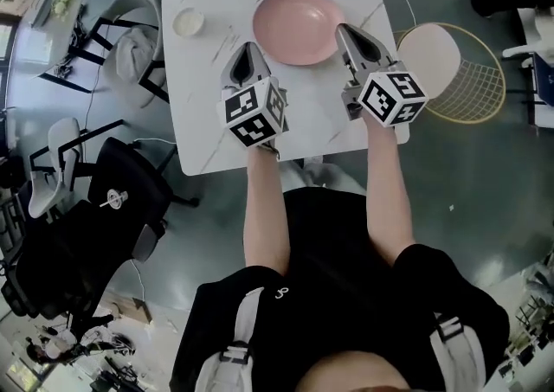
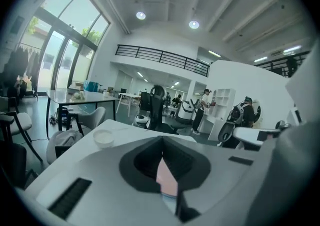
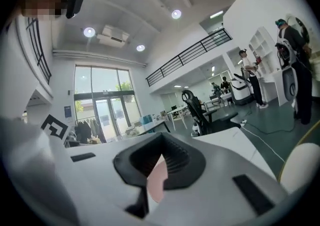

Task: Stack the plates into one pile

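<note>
step in hand, as judged: two-handed grasp of the pink plate (image 1: pixel 294 22), lying at 12 o'clock on the counter (image 1: pixel 216 122). left hand-held gripper (image 1: pixel 249 51) is clamped on its rim at 8 o'clock, right hand-held gripper (image 1: pixel 346 33) at 4 o'clock. next move calls for a level lift. count: one pink plate, one small white dish (image 1: pixel 189 22) at 10 o'clock.

On the counter (image 1: pixel 201 126), 1 plate (image 1: pixel 294 22) lies at the far middle, with 1 small dish (image 1: pixel 188 22) well apart to its left. The left tool (image 1: pixel 249 51) is just beside the plate's near-left rim, the right tool (image 1: pixel 346 33) at its right rim. 1 chair (image 1: pixel 463 70) stands right of the counter.
</note>
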{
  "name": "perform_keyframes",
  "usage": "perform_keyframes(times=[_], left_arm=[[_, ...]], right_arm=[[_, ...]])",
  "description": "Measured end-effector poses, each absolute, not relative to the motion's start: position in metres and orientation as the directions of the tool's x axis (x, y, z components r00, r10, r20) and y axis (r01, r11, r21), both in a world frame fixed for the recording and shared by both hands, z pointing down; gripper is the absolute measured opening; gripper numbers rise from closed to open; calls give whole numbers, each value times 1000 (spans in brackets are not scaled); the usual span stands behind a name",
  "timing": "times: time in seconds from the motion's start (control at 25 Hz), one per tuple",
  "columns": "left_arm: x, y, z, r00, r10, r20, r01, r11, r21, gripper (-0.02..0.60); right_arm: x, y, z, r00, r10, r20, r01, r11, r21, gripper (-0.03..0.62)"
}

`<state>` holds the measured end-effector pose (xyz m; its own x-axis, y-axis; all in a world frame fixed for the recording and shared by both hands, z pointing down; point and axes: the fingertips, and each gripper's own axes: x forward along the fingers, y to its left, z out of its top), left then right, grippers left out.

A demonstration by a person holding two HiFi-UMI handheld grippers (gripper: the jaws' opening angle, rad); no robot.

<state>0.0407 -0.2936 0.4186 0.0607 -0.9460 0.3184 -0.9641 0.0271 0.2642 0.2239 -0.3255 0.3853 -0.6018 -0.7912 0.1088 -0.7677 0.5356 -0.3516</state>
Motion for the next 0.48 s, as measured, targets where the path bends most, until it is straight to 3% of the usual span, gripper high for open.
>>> perform_keyframes(times=[0.24,0.48], left_arm=[[56,-287,341,64,-983,171,-980,-29,199,15],[77,-273,296,88,-992,94,-989,-76,125,15]], right_arm=[[233,-314,308,-606,-795,-25,-766,593,-248,6],[231,-305,276,-622,-780,-68,-762,623,-177,6]])
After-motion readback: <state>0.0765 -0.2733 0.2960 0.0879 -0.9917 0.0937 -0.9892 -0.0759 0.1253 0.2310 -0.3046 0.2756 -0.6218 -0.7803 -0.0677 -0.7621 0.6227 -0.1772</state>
